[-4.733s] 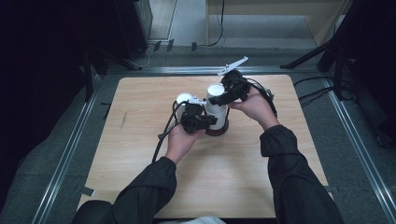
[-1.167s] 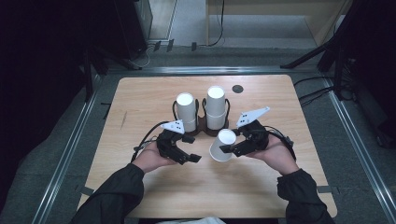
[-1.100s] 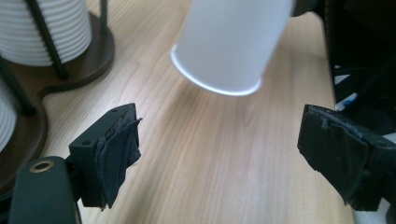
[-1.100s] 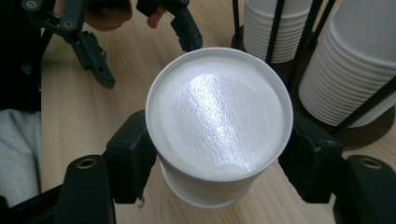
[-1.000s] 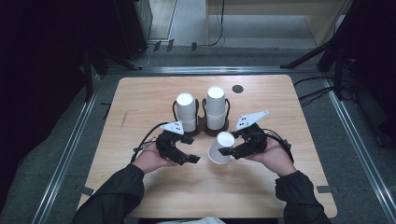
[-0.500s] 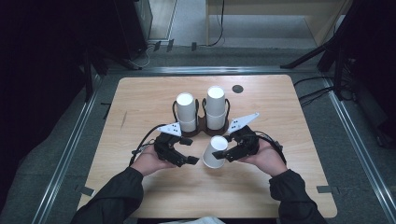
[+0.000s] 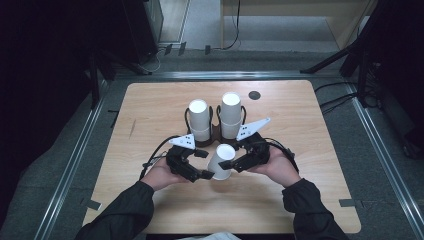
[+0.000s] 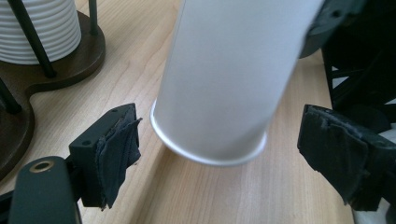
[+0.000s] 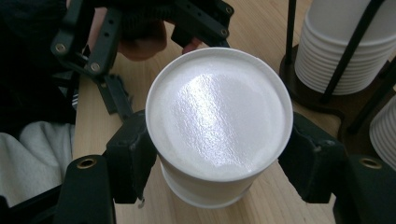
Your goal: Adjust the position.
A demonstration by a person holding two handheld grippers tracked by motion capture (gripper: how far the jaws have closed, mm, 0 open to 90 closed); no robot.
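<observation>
A white paper cup (image 7: 221,161) is upside down and tilted just above the table, its flat bottom facing up (image 9: 217,112). My right gripper (image 7: 231,161) is shut on it, one pad on each side of the wall (image 9: 219,161). My left gripper (image 7: 204,165) stands open around the cup's rim end (image 8: 224,79). Its pads (image 8: 114,154) are clear of the cup; the left one is close to the rim. The rim hovers slightly above the wood.
Two stacks of white cups (image 7: 198,120) (image 7: 231,114) stand upside down in a dark wooden holder (image 7: 215,136) just behind the grippers. A small black disc (image 7: 254,95) lies at the table's back right. Bare wood spreads on both sides.
The right gripper has carried the cup left and slightly nearer, bringing it between the left gripper's jaws. The left gripper has stayed almost where it was.
</observation>
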